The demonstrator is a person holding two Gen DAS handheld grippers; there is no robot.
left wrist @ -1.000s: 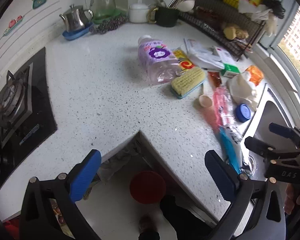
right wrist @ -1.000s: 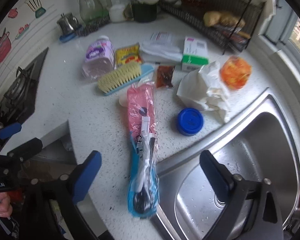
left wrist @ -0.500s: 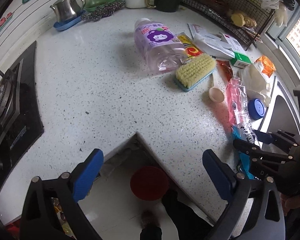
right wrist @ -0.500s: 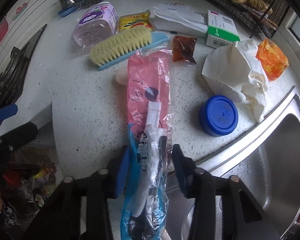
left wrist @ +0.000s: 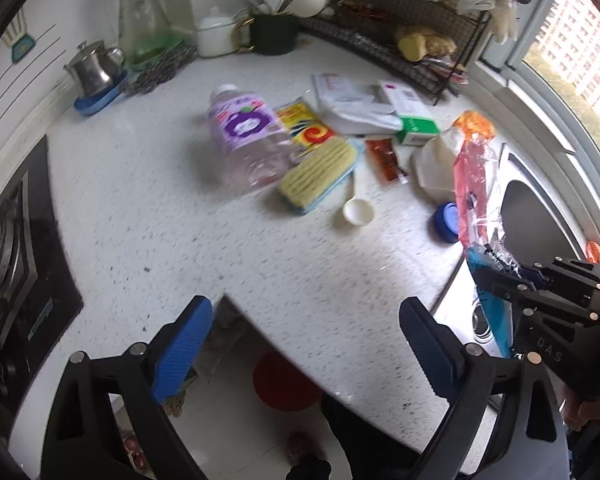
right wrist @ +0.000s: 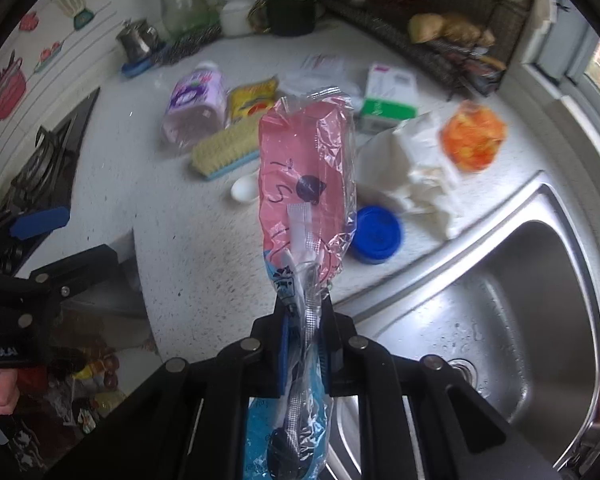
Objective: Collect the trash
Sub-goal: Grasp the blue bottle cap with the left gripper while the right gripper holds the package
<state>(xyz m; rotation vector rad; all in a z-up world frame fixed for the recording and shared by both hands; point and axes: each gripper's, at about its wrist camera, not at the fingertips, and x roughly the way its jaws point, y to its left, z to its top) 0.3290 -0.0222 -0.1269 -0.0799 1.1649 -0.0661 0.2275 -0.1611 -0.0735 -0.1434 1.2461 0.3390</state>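
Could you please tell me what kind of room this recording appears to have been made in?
Almost certainly a home kitchen: a gas stove set into the speckled countertop, a steel sink, and a utensil holder.

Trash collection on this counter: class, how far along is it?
Early. Nothing looks binned yet. In hand: the right gripper has just closed on the pink-and-blue plastic wrapper, lifted off the counter. Left: crumpled tissue, orange wrapper, sauce sachet. Left gripper open, empty.

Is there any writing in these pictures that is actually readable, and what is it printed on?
"DAS": on the black body of the right gripper, seen from the left wrist camera.
White lettering on the left gripper: too blurred to read.
Labels on the purple bottle, yellow packet, green and white box and pink and blue wrapper: too blurred to read.
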